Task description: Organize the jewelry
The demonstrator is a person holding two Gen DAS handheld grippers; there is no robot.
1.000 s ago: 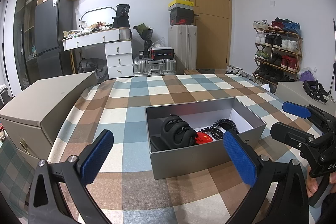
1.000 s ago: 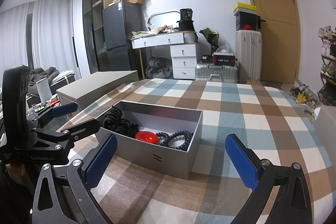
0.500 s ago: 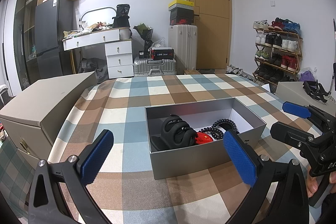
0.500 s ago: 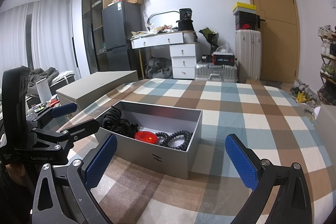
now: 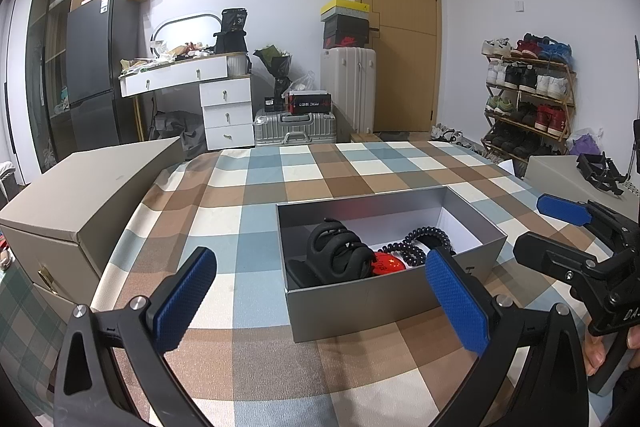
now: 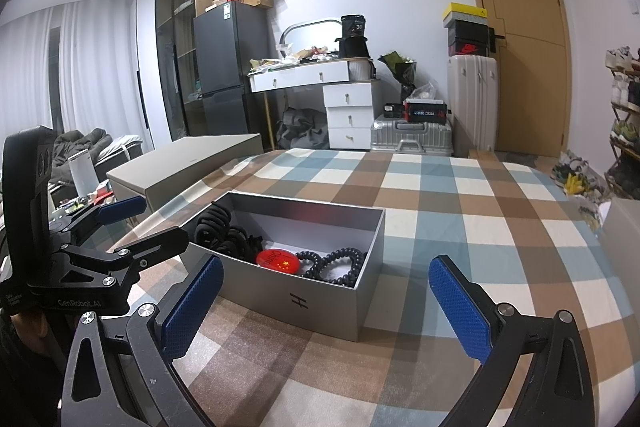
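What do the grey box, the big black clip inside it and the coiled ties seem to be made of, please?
Grey box: probably matte cardboard, with thin straight walls, a white lining and a printed mark.
Black hair claw clip: looks like matte moulded plastic, with smooth curved prongs.
Black spiral hair ties: likely slightly glossy springy plastic, coiled like phone cord.

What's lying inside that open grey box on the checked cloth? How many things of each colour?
Black hair claw clip: 1
Black coiled hair ties: 2 loops show, though more may be hidden under the claw clip
Red round badge: 1
Total in the grey box: 4 visible, 3 black and 1 red
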